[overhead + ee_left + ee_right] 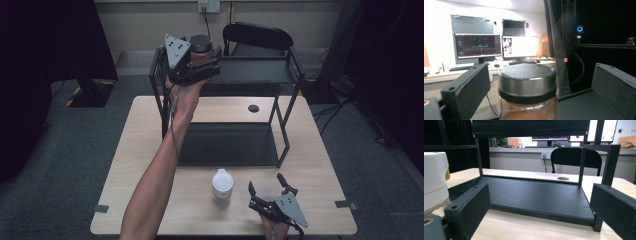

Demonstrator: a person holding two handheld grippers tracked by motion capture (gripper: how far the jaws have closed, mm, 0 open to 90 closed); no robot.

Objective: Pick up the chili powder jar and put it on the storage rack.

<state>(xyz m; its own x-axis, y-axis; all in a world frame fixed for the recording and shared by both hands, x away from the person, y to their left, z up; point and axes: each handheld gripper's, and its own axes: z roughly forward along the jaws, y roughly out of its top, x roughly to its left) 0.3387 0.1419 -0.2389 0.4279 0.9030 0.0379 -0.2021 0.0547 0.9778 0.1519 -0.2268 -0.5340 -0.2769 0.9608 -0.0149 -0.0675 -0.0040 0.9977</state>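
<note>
A glass jar (201,48) with a black lid and brownish contents stands at the left end of the black rack's top shelf (255,71). My left gripper (204,64) is raised to it, jaws on either side. In the left gripper view the jar (527,85) sits between the jaws of the left gripper (541,68) with a gap at each side, so the gripper is open. My right gripper (265,181) rests low at the table's front right, open, with nothing between its jaws. In its own view the right gripper (540,188) faces the rack's bottom shelf (531,195).
A white lidded container (222,184) stands on the wooden table (150,200) just left of the right gripper; it appears as the white container (434,180) at the left edge. The rack's bottom shelf (230,145) is bare. A black chair (257,35) stands behind the table.
</note>
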